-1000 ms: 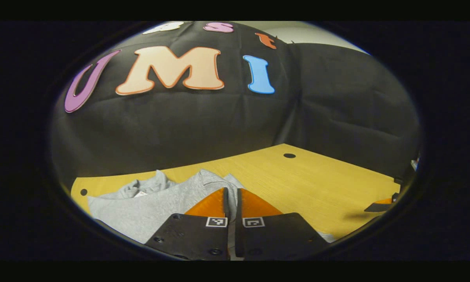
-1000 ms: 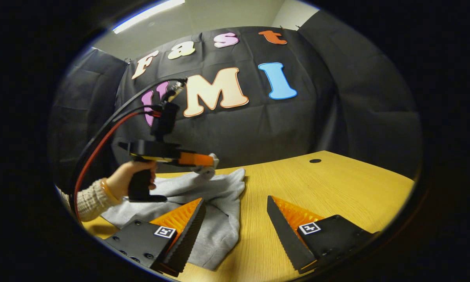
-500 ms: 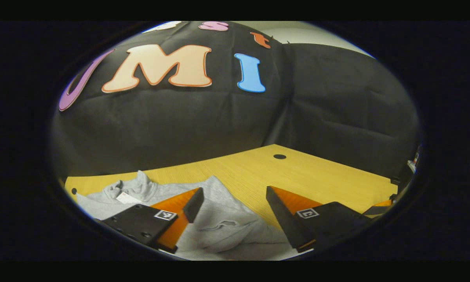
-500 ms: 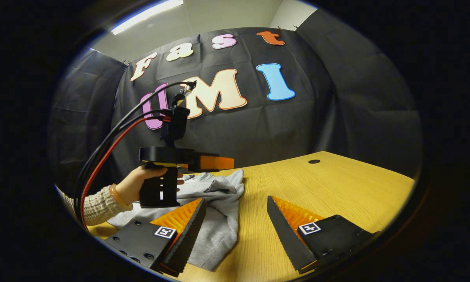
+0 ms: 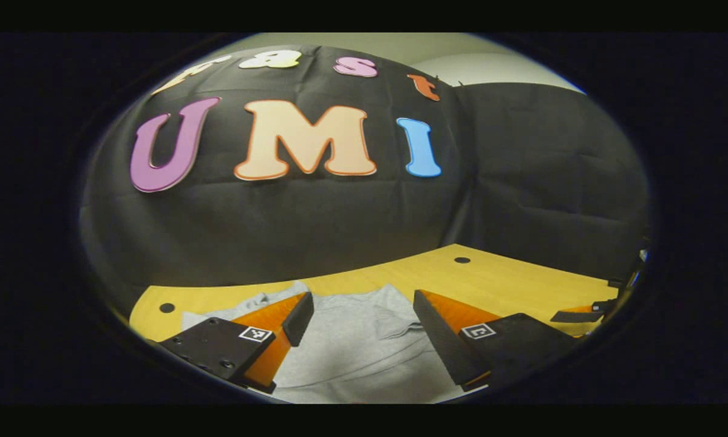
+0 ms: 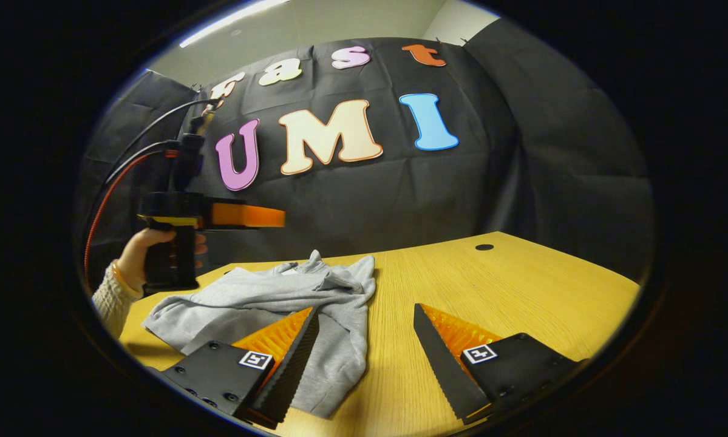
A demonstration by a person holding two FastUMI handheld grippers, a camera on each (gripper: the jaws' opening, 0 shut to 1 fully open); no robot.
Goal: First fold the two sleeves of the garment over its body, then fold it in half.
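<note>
In the left gripper view the left gripper [image 5: 360, 309] has its jaws spread wide with nothing between them, and it hangs above the grey garment [image 5: 351, 352], which lies on the table [image 5: 509, 282] directly under the gap. In the right gripper view the right gripper [image 6: 367, 328] is just as wide apart and holds nothing; its left finger [image 6: 291, 346] overlaps the near edge of the cloth, though whether it touches cannot be told, while its other finger stands over bare wood.

The garment [image 6: 278, 297] lies crumpled on the left part of the table [image 6: 491, 285] in the right gripper view, its long axis running from the near left corner toward the far middle, with a folded flap hanging toward the right gripper (the collar end seems to be at the far side, by a small pale tag too blurred to read).

A second ago the left gripper was pinched on a lifted fold of cloth; half a second ago it had let go just above the garment; now it is raised and drawn back to the left, held by a hand [image 6: 136, 252] in a knitted cuff, well clear of the cloth. The right gripper has not shifted.

Small square black-and-white markers sit on the finger mounts of each gripper; no legible writing shows on the garment.
</note>
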